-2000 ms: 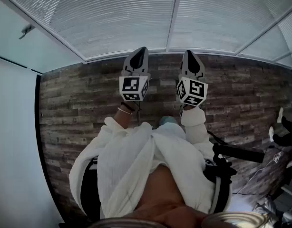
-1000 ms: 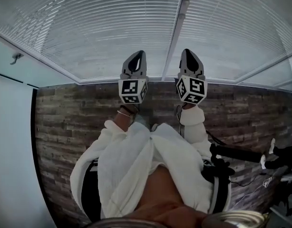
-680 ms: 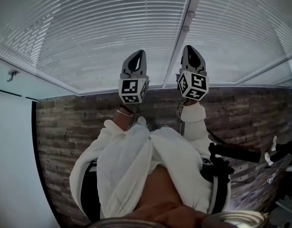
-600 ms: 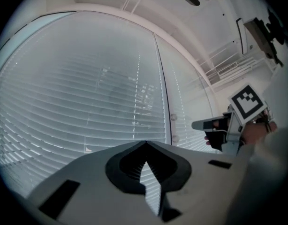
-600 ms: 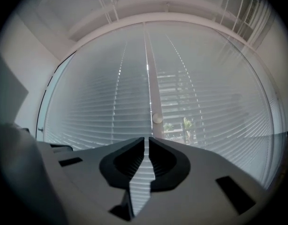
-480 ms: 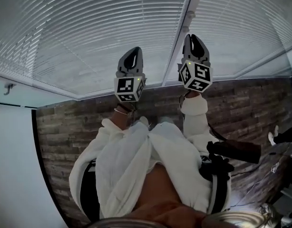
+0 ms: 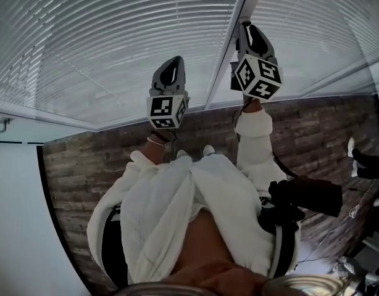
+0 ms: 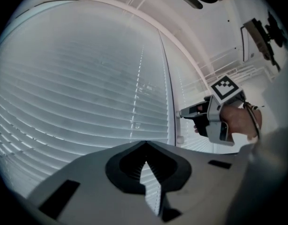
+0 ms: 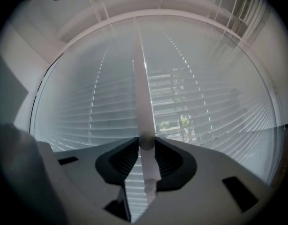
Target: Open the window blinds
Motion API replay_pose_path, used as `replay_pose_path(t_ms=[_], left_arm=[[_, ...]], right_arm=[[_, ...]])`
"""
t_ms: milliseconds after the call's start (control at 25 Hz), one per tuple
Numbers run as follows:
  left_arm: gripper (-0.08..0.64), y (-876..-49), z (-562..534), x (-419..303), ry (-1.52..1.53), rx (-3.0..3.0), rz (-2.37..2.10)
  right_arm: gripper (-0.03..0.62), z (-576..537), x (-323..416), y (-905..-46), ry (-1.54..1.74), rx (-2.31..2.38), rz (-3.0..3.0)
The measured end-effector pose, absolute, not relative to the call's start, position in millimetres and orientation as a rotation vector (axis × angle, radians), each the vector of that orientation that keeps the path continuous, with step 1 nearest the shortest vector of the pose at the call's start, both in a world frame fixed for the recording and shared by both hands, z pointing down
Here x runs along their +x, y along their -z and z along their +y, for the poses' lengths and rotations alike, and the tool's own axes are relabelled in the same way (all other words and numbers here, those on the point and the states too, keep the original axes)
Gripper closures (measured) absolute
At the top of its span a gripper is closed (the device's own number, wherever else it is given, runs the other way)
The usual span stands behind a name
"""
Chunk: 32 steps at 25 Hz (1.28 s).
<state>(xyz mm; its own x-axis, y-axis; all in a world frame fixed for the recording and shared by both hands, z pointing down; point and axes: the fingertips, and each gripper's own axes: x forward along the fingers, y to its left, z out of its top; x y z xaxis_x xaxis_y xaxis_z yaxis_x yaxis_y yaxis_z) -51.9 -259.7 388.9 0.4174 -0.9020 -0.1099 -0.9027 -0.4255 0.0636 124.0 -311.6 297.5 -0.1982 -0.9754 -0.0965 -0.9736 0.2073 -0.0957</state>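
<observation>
- The right gripper [image 7: 247,29] was held high on a white sleeve [image 7: 254,131], its jaws clamped on the wand [image 9: 140,93] — a slim, pale, round rod.
- Left of the wand, the left gripper [image 7: 171,73] hovered lower, its jaws pinched together on nothing.
- Behind the wand hung the blinds [image 7: 103,48] — white horizontal slats. Below lay a weathered plank floor [image 7: 78,159].

Weathered plank floor [image 7: 72,171] meets a plain white wall [image 7: 16,227] — pale, even daylight throughout.

floor [image 7: 84,165]: grey-brown wood planks, a band across mid-frame. two pale shoe tips [image 7: 208,149] stand on it at centre, side by side. dark clutter [image 7: 362,163] at right edge, too blurred to name.
</observation>
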Motion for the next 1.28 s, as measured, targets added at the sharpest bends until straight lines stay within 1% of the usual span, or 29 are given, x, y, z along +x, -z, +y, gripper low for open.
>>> replay_pose_path(t_ms=[280, 400, 520, 680, 760, 800, 880, 920, 1040, 1080, 1120, 1160, 1280], left_arm=[[0.558, -382.9, -267.6, -38.4, -0.237, -2.647, 1.653], [0.558, -384.4, -266.1, -35.2, -0.247, -2.655, 1.644], [0.558, -385.3, -267.2, -34.6, -0.264, -2.668, 1.642], [0.558, -385.4, -270.3, -32.9, -0.273, -2.671, 1.633], [0.558, -385.3, -269.7, -31.1, -0.271, -2.668, 1.624], [0.558, -385.2, -269.9, -30.8, -0.269, -2.666, 1.623], [0.558, -385.8, -271.2, -32.0, -0.267, -2.664, 1.628], [0.558, -386.7, -271.9, -33.1, -0.265, -2.664, 1.633], [0.558, -390.4, -272.7, -34.3, -0.251, -2.668, 1.639], [0.558, -391.6, -272.4, -33.8, -0.245, -2.671, 1.638], [0.558, -392.6, -272.2, -33.2, -0.241, -2.674, 1.637], [0.558, -393.3, -272.1, -32.8, -0.240, -2.677, 1.636], [0.558, -395.6, -272.5, -30.5, -0.242, -2.687, 1.626]], right_arm=[[0.484, -318.1, 127.8, -296.3, 0.142, -1.876, 2.376], [0.429, -316.2, 133.2, -297.8, 0.174, -1.876, 2.387], [0.416, -315.1, 123.7, -293.6, 0.212, -1.798, 2.418], [0.421, -323.4, 119.4, -295.4, 0.158, -1.924, 2.410], [0.459, -324.8, 124.1, -296.7, 0.158, -1.943, 2.394], [0.459, -325.3, 125.8, -296.9, 0.131, -1.962, 2.403], [0.460, -325.8, 125.2, -296.5, -0.060, -2.082, 2.460], [0.462, -325.7, 123.0, -296.1, -0.230, -2.177, 2.495], [0.463, -324.2, 116.2, -297.3, -0.885, -2.435, 2.552], [0.463, -324.0, 114.8, -298.5, -1.031, -2.456, 2.560], [0.463, -324.2, 114.2, -299.1, -1.038, -2.428, 2.573], [0.463, -324.6, 114.6, -299.2, -0.883, -2.351, 2.587], [0.463, -327.6, 122.1, -302.5, 0.001, -1.932, 2.493]])
